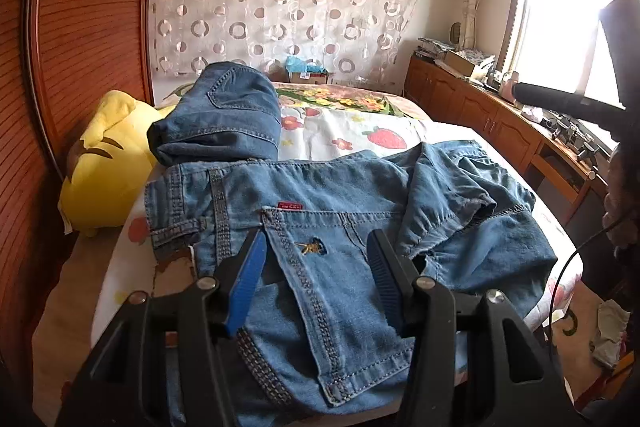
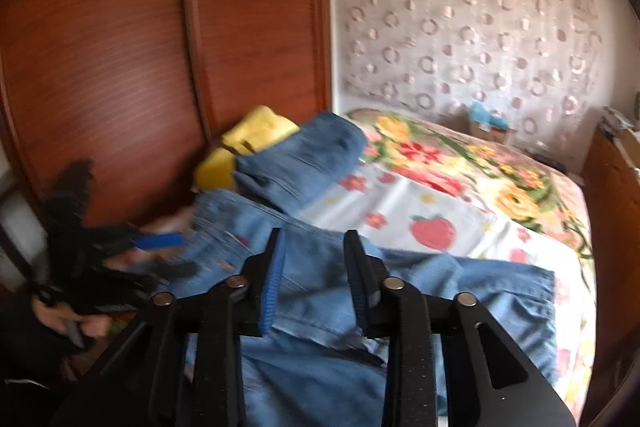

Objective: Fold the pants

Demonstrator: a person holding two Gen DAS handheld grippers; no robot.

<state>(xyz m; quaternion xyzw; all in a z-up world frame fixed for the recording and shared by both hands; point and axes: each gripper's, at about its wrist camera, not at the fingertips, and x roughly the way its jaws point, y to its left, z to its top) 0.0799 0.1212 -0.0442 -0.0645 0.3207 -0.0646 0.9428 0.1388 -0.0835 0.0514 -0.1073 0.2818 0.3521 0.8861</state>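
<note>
Light blue jeans [image 1: 340, 195] lie spread and rumpled across the near part of the bed, back pocket and red tag facing up. My left gripper [image 1: 318, 251] hovers low over the pocket. It is open, and denim lies under and between its blue pads without being pinched. In the right wrist view the same jeans [image 2: 460, 279] stretch below my right gripper [image 2: 316, 263]. Its jaws stand partly apart with nothing clamped between them. The left gripper [image 2: 180, 255] shows blurred at the left, with a hand [image 2: 80, 323] holding it.
A second, folded pair of jeans [image 1: 218, 115] rests further back, against a yellow plush toy [image 1: 104, 163]. The bed sheet [image 1: 360, 131] has a fruit and flower print. A wooden wardrobe [image 1: 80, 27] stands at the left, a low cabinet [image 1: 480, 107] under the window at the right.
</note>
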